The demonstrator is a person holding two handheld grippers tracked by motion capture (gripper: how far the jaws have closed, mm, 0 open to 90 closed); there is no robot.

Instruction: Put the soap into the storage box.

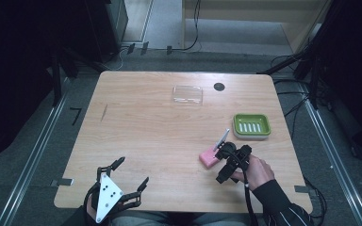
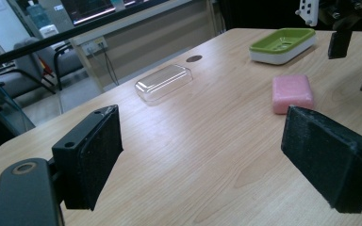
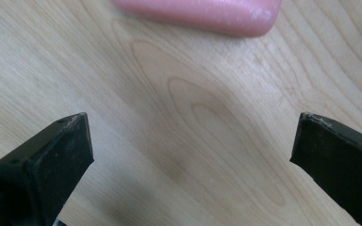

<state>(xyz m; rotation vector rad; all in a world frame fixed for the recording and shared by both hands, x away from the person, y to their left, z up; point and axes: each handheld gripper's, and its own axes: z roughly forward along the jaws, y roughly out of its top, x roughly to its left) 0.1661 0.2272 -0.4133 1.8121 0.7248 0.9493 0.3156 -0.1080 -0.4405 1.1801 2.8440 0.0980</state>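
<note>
Gaping right claw (image 1: 222, 151) beside soap (image 1: 209, 157)

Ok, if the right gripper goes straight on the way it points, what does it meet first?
Probably the pink soap bar, lying just ahead of the open right gripper; only bare table lies between them.

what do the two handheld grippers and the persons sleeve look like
The left gripper is a black frame with thin pointed fingers and a grey three-cornered plate marked with dark dots. In its own view the fingers are flat black blocks with rough pads. The right gripper is black too, with a black cable. The right arm wears a dark sleeve with thin pale stripes.
</note>
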